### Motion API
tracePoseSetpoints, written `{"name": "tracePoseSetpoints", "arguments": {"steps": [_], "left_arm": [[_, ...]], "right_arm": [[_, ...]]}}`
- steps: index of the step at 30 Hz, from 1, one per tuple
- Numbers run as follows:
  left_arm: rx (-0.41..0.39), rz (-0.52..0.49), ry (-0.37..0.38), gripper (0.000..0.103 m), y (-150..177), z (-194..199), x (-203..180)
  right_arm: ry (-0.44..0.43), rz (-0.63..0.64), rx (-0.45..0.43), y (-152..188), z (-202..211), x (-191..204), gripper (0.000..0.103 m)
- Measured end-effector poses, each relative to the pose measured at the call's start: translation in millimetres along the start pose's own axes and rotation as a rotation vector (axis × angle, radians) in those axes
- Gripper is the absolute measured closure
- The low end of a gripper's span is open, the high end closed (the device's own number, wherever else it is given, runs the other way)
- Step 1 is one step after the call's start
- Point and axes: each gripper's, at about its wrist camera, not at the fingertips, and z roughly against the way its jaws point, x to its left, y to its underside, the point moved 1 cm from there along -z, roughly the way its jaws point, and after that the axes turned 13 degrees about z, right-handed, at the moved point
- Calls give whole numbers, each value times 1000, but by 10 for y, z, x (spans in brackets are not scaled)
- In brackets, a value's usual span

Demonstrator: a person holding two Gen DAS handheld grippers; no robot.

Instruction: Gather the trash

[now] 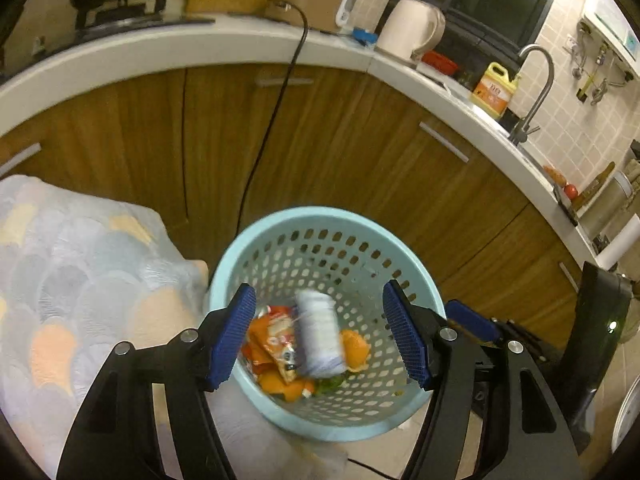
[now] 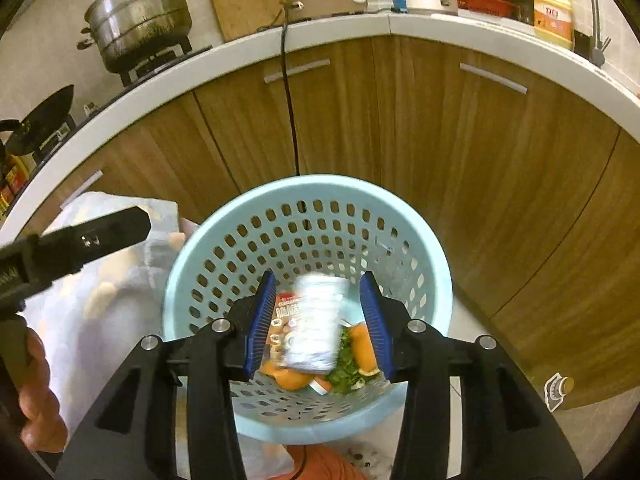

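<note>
A light blue perforated basket (image 1: 320,213) (image 2: 304,184) stands on the floor under both grippers. Inside lie orange peels (image 1: 354,346) (image 2: 362,344), a red snack wrapper (image 1: 272,336) and green leaves (image 2: 344,372). A white crumpled cup (image 1: 320,332) (image 2: 316,324) shows blurred over the trash, touching neither pad. My left gripper (image 1: 319,290) hangs open and wide above the basket. My right gripper (image 2: 319,278) is open too, with the cup between its pads and a gap on each side. A blue finger of the right gripper (image 1: 472,320) shows in the left wrist view.
Wooden cabinet doors (image 1: 340,140) under a white counter (image 1: 200,44) curve behind the basket, with a black cable (image 2: 290,100) hanging down. A patterned cloth (image 1: 72,264) covers something at the left. A small bottle (image 2: 558,390) lies on the floor at the right.
</note>
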Motion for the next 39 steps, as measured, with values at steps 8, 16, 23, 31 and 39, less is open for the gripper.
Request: {"name": "tracePoseSetpoints", "arguments": {"steps": [8,16,23,31,39], "left_arm": [[-122,-51,-9,35,123,559,-44],[-307,-94,-46,26,347,1291,-80],[-457,-81,-155,22,639,1594,42],[-530,-103,-176,21,816,1561,186],[-508,-82,-168,21,820,1465,396]], "right_arm": [[11,46,-111,-136,554,247,61],[21,83,-233,-200,1139,596,53],[76,99,-273,-19,1384,803,50],[191,133,-323,163,1650,935,49],[274,182,-323,257,1678,1082,49]]}}
